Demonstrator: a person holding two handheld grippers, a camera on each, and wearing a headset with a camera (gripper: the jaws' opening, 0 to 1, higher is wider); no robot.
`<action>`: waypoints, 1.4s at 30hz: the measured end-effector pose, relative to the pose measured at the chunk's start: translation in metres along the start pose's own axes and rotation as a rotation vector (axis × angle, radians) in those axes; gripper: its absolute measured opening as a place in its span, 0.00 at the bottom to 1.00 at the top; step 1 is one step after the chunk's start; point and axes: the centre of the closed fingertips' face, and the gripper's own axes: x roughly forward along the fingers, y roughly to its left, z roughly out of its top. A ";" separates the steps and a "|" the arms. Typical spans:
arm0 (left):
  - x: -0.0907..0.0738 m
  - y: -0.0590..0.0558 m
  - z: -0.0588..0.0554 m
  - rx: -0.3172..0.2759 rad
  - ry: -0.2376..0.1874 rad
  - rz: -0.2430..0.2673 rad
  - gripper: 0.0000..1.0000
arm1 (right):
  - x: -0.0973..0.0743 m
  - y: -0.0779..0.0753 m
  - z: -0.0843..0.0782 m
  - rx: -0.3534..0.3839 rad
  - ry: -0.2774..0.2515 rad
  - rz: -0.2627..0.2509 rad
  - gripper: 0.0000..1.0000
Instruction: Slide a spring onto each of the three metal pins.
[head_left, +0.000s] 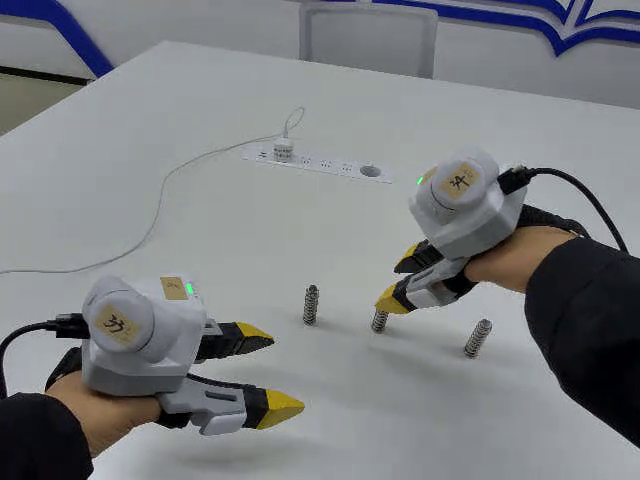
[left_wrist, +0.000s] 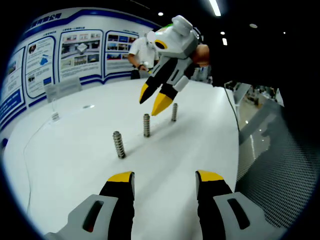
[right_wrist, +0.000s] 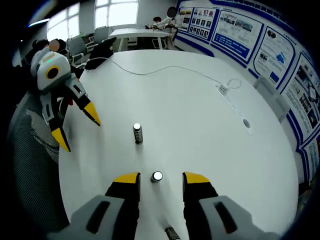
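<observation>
Three short upright metal pins stand in a row on the white table, each with a coiled spring around it: one on the left (head_left: 311, 304), one in the middle (head_left: 380, 320) and one on the right (head_left: 478, 338). My right gripper (head_left: 396, 282) hovers open just above the middle pin, whose round top (right_wrist: 157, 176) sits between the yellow fingertips without touching them. Beyond it stands the left pin (right_wrist: 138, 133). My left gripper (head_left: 270, 372) rests low at the near left, open and holding nothing. From it the pins (left_wrist: 146, 125) line up under the right gripper (left_wrist: 155, 97).
A recessed power strip (head_left: 310, 160) with a white plug (head_left: 284, 150) and a trailing cable (head_left: 160, 200) lies further back on the table. A chair (head_left: 368, 38) stands at the far edge. Several people sit at a distant table (right_wrist: 165, 20).
</observation>
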 end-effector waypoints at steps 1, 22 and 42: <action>0.000 0.000 0.000 -0.001 0.000 0.001 0.50 | -0.002 -0.001 -0.001 0.005 -0.006 -0.005 0.36; -0.001 0.003 0.001 -0.011 -0.010 0.015 0.52 | -0.048 -0.012 -0.044 0.114 -0.172 -0.150 0.49; -0.003 0.007 0.003 -0.031 -0.034 0.027 0.55 | -0.070 0.008 -0.077 0.242 -0.342 -0.221 0.55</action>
